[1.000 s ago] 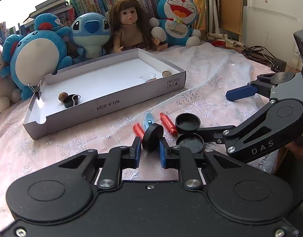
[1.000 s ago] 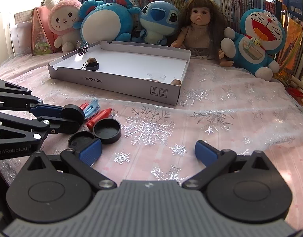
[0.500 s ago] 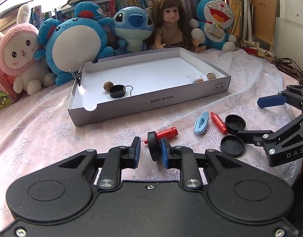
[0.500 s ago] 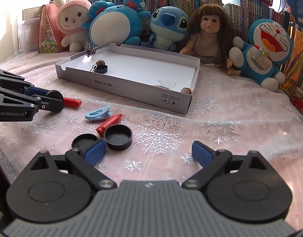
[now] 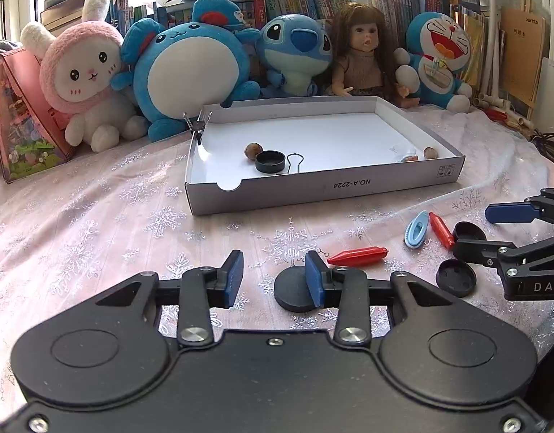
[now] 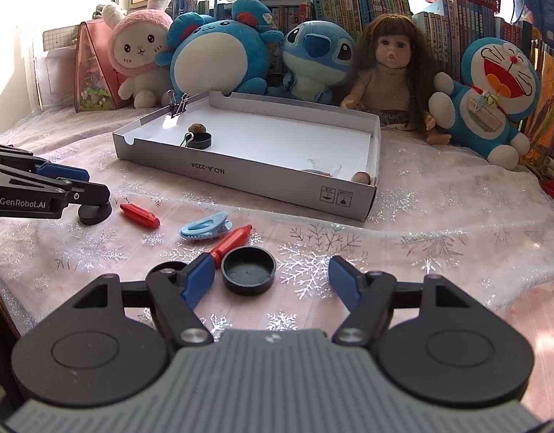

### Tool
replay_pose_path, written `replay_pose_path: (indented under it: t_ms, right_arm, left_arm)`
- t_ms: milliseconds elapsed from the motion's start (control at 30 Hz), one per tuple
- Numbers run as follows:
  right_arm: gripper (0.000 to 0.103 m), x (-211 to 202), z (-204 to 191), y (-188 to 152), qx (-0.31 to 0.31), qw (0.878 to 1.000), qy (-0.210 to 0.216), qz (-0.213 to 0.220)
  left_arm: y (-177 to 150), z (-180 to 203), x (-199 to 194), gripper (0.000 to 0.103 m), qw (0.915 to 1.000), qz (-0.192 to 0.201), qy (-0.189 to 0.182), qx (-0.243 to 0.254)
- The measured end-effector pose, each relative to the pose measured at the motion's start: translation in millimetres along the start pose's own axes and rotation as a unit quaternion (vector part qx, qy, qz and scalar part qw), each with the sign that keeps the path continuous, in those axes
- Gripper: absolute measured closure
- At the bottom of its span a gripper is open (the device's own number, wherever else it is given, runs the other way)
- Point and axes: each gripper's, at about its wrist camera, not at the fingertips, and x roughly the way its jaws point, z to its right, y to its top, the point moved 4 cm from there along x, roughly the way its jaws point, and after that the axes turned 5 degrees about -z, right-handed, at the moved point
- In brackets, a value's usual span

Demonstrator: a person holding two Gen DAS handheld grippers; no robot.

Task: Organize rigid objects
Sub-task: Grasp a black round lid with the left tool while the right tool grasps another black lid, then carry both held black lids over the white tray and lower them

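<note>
The left gripper (image 5: 273, 278) has its jaws spread apart, holding nothing; a flat black disc (image 5: 293, 289) lies on the snowflake cloth (image 5: 96, 223) against the inner face of its right finger, partly covered by that finger. Just beyond lies a red float (image 5: 356, 255). Farther right sit a blue clip (image 6: 204, 229) and a second red float (image 6: 230, 241). The right gripper (image 6: 271, 279) is wide open too, with an upturned black cap (image 6: 249, 275) on the cloth between its fingers, nearer the left one. Another black cap (image 5: 456, 278) is mostly hidden behind that finger. Behind them, the white cardboard tray (image 5: 324, 189) holds a cap and small nuts; the clear item in its right corner is hard to make out. Bare cloth lies open left of the tray
</note>
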Motion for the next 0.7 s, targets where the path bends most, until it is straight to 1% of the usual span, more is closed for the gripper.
replay_pose_path:
  t_ms: [133, 267, 300, 367, 433, 500, 533, 600, 700]
  right_arm:
    - [0.032, -0.2, -0.3, -0.2, 0.009, 1.0, 0.004, 0.001]
    - [0.033, -0.6, -4.9, -0.3, 0.01, 1.0, 0.017, 0.002]
    - [0.033, -0.3, -6.6, -0.7, 0.008, 1.0, 0.018, 0.002]
    - [0.034, 1.2, -11.2, -2.8, 0.003, 1.0, 0.013, -0.001]
    - [0.037, 1.1, -16.2, -5.0, -0.008, 1.0, 0.002, 0.004]
    - [0.046, -0.4, -20.0, -6.2, -0.011, 1.0, 0.0, 0.008]
    - [0.048, -0.8, -20.7, -6.1, -0.009, 1.0, 0.0, 0.009]
    - [0.055, -1.3, -20.5, -5.1, 0.0, 1.0, -0.004, 0.012]
    - [0.063, -0.8, -18.4, -3.7, 0.014, 1.0, -0.01, 0.012]
  left_arm:
    - [-4.3, 8.4, -7.6, 0.06, 0.9997, 0.004, -0.014, 0.019]
    - [-10.7, 15.3, -2.0, 0.06, 0.9995, -0.006, -0.016, 0.027]
    - [-12.9, 15.1, 0.4, 0.061, 0.9995, -0.009, -0.019, 0.023]
    - [-16.6, 14.9, 1.7, 0.062, 0.9997, -0.002, -0.022, 0.008]
    - [-18.4, 18.1, 0.3, 0.073, 0.9996, 0.003, -0.027, 0.011]
    - [-19.0, 21.1, -1.3, 0.073, 0.9995, 0.005, -0.029, 0.014]
    - [-19.3, 22.3, -1.7, 0.073, 0.9994, 0.005, -0.031, 0.016]
    - [-18.3, 24.0, -2.2, 0.073, 0.9993, 0.005, -0.033, 0.016]
    - [-16.5, 23.9, -3.2, 0.073, 0.9993, 0.005, -0.036, 0.007]
